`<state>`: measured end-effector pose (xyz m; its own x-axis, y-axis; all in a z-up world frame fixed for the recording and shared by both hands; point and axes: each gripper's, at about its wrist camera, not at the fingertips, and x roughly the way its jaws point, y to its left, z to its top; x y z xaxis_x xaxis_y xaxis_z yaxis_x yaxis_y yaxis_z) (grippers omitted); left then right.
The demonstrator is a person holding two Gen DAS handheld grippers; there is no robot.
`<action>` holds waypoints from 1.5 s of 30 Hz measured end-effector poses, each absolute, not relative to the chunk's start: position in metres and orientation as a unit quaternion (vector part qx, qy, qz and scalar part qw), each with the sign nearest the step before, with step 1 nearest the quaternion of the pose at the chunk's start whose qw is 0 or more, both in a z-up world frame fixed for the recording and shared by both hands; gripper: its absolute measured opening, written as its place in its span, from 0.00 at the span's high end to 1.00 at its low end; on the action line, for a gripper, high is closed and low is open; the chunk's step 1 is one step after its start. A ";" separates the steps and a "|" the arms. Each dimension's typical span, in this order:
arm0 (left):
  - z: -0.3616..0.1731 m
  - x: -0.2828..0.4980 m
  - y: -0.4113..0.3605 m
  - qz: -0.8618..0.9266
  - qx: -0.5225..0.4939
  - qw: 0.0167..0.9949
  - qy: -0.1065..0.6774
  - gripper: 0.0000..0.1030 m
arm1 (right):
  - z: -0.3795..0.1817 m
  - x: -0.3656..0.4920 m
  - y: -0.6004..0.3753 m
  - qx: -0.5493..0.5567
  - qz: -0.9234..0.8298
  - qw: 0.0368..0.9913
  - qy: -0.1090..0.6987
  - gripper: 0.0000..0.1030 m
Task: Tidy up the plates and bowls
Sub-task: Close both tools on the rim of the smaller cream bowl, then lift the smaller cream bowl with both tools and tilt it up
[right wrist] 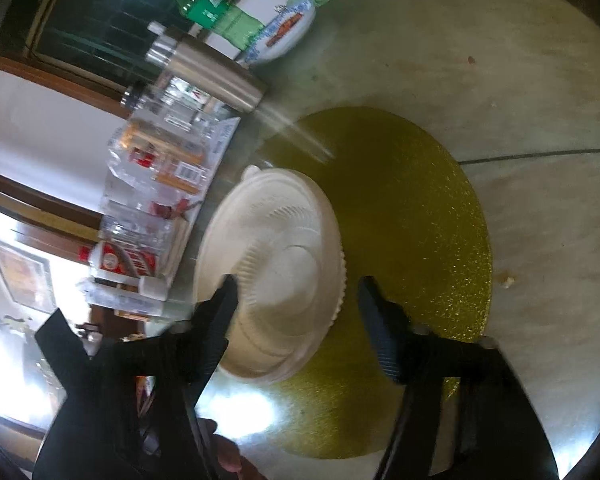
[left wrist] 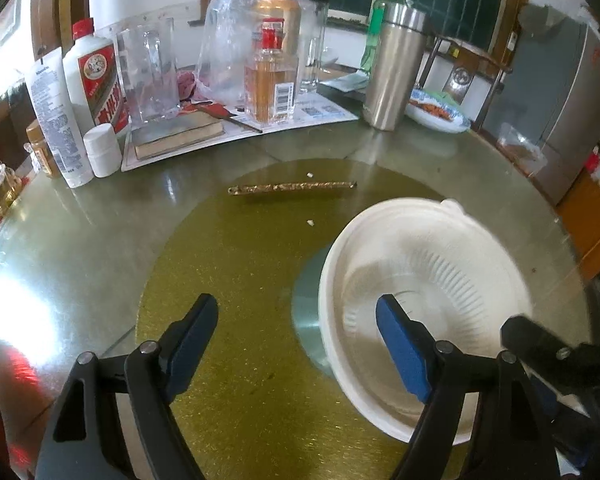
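Left wrist view: left gripper (left wrist: 296, 320) jaws released beside white ribbed disposable plate (left wrist: 424, 296), lower right. Right gripper (right wrist: 296, 300) likewise spread. Judged approach step; next needs rim grasp.

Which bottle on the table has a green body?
The tall soda bottle with the yellow cap, standing behind the steel flask. The white bottle and amber liquor bottle have red caps.
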<state>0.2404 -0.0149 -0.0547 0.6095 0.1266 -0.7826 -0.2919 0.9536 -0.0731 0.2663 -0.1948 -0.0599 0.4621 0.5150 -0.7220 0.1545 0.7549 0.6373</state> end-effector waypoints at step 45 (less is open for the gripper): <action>-0.045 0.133 -0.024 0.073 -0.036 0.903 0.421 0.85 | -0.033 0.145 -0.185 0.258 0.116 0.829 0.483 0.88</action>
